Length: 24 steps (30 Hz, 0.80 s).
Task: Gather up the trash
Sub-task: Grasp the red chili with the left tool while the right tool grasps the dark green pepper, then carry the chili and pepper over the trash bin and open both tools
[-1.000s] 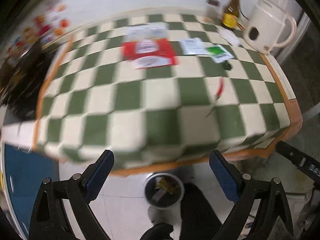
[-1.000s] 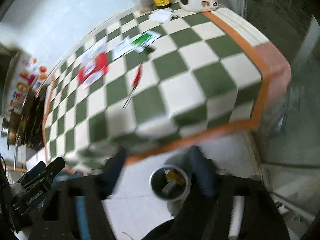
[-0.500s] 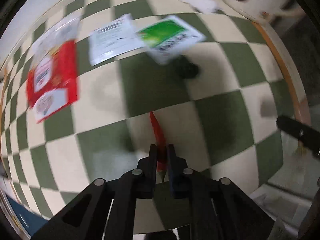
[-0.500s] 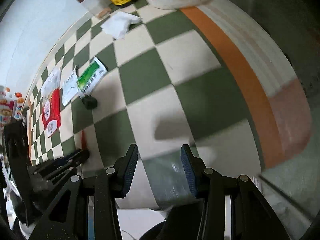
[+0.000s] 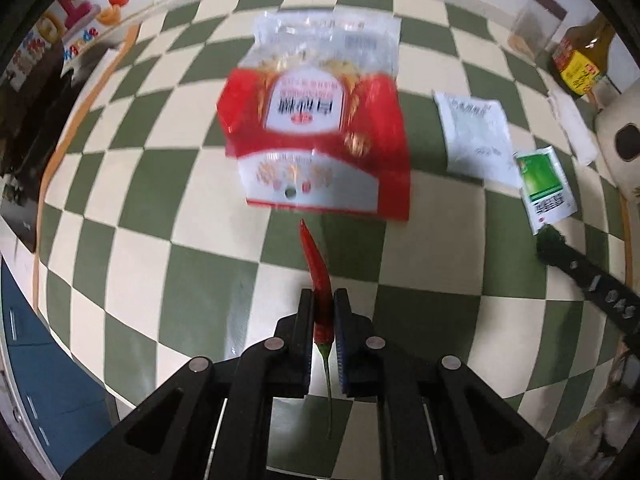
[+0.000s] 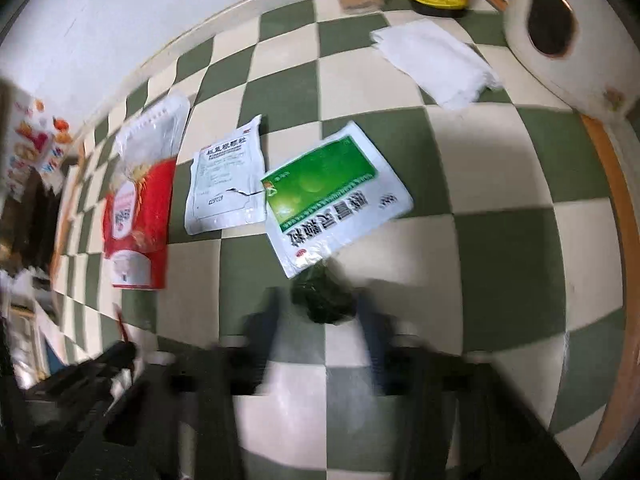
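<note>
My left gripper (image 5: 323, 304) is shut on a red chili pepper (image 5: 316, 268), held above the green-and-cream checkered table (image 5: 192, 264); its green stem hangs back between the fingers. A red-and-white snack bag (image 5: 316, 144) lies just beyond the pepper tip. My right gripper (image 6: 320, 312) is open and motion-blurred, its fingers on either side of a small dark green lump (image 6: 322, 298) on the table. A green-and-white sachet (image 6: 332, 196) and a white sachet (image 6: 226, 184) lie just beyond the lump. A white tissue (image 6: 432, 62) lies farther back.
A white kettle (image 6: 560, 36), a brown sauce bottle (image 5: 580, 60) and a glass jar (image 5: 534, 28) stand at the table's back right. The orange table border (image 6: 616, 216) runs along the right edge. A blue cabinet (image 5: 44, 364) stands low at the left.
My left gripper, shut on the chili, has swung toward the red bag. My right gripper has moved forward over the table and now straddles the dark green lump.
</note>
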### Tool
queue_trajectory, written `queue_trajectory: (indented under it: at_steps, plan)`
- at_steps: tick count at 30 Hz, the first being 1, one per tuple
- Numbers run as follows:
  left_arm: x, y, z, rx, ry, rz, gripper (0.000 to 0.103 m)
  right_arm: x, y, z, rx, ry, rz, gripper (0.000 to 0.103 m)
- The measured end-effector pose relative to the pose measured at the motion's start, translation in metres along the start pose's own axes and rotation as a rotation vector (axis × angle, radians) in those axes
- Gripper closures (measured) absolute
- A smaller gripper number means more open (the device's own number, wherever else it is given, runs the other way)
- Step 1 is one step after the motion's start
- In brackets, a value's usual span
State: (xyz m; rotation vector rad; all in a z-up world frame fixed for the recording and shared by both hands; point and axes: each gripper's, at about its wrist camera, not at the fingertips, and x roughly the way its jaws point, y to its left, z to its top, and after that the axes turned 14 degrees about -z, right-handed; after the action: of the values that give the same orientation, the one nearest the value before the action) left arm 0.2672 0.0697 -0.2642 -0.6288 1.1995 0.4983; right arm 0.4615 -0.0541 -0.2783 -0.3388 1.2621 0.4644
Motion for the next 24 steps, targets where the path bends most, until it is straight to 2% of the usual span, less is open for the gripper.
queue_trajectory:
  at_steps: [5, 8, 10, 15, 18, 20, 24]
  plan:
    - [-0.041, -0.010, -0.019, 0.067, -0.080, -0.025, 0.096, -0.038, 0.009, -0.025, -0.029, -0.059, 0.000, 0.081]
    - [-0.072, -0.012, -0.037, 0.134, -0.132, -0.053, 0.096, -0.072, 0.012, -0.055, -0.025, -0.097, 0.008, 0.081]
    - [-0.083, -0.009, -0.045, 0.169, -0.153, -0.068, 0.096, -0.098, 0.015, -0.087, -0.007, -0.120, 0.020, 0.081]
    - [-0.118, 0.016, -0.109, 0.247, -0.160, -0.146, 0.096, -0.143, 0.021, -0.177, 0.080, -0.113, 0.059, 0.081]
    - [-0.123, 0.034, -0.159, 0.280, -0.121, -0.182, 0.096, -0.157, 0.030, -0.244, 0.128, -0.092, 0.077, 0.081]
    - [-0.115, 0.044, -0.183, 0.290, -0.082, -0.190, 0.096, -0.157, 0.036, -0.277, 0.137, -0.076, 0.078, 0.081]
    - [-0.071, 0.074, -0.234, 0.245, 0.087, -0.196, 0.096, -0.131, 0.053, -0.346, 0.139, 0.033, 0.066, 0.081]
